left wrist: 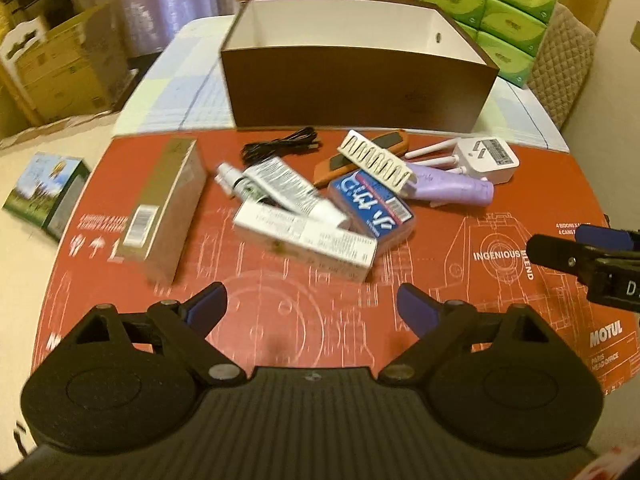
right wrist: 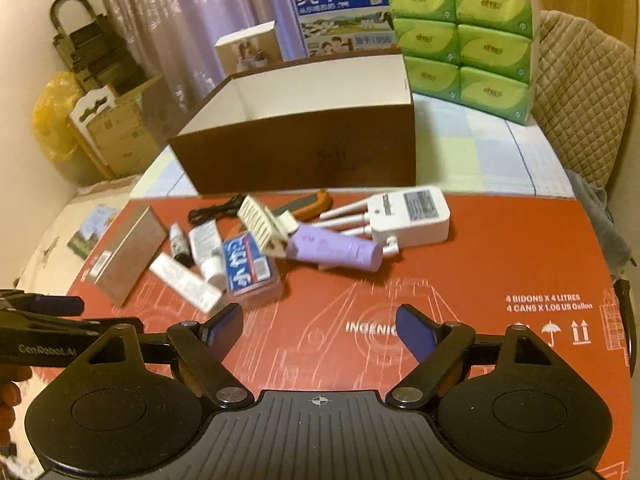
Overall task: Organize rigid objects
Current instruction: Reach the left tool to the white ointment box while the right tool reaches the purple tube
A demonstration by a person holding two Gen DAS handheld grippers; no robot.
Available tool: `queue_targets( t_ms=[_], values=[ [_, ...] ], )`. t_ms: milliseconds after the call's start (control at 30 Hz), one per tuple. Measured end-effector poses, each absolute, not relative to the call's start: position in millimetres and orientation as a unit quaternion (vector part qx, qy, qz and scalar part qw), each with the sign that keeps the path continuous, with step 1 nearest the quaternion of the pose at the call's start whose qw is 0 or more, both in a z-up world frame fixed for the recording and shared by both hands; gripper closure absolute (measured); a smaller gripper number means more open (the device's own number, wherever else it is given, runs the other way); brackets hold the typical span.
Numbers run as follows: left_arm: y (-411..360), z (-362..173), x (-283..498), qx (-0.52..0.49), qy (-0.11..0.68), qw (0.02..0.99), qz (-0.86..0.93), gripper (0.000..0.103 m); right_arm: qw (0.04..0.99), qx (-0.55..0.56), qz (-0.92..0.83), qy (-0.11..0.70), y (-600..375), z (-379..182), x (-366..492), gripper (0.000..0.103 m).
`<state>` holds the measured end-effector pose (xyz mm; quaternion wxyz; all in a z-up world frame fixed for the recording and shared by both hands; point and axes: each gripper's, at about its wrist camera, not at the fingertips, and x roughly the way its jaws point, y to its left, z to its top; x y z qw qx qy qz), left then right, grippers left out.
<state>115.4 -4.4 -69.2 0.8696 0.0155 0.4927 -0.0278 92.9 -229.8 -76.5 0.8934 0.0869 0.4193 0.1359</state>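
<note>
An open brown box (left wrist: 352, 92) with a white inside stands at the back of the table (right wrist: 316, 152). In front of it, on a red cardboard sheet (left wrist: 320, 320), lie a gold carton (left wrist: 164, 208), a white tube (left wrist: 288, 192), a white carton (left wrist: 308, 240), a blue pack (left wrist: 372, 204), a purple bottle (right wrist: 336, 252), a white router (right wrist: 404, 216), a cream comb-like part (left wrist: 376, 160), an orange knife (left wrist: 360, 152) and a black cable (left wrist: 280, 146). My left gripper (left wrist: 312, 308) is open and empty, short of the white carton. My right gripper (right wrist: 320, 328) is open and empty, short of the pile.
Green tissue packs (right wrist: 460, 40) and a milk carton box (right wrist: 340, 12) stand behind the brown box. A quilted chair back (right wrist: 584, 92) is at the right. Cardboard boxes (left wrist: 68, 64) sit off the table's left. A small green box (left wrist: 44, 192) lies left of the red sheet.
</note>
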Motion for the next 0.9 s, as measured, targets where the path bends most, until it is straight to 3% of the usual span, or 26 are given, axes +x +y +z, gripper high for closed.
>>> queue_targets(
  t_ms=[900],
  values=[
    [-30,-128,185,-0.031,0.523,0.85,0.053,0.021,0.871,0.054,0.173,0.457,-245,-107,165,0.028]
  ],
)
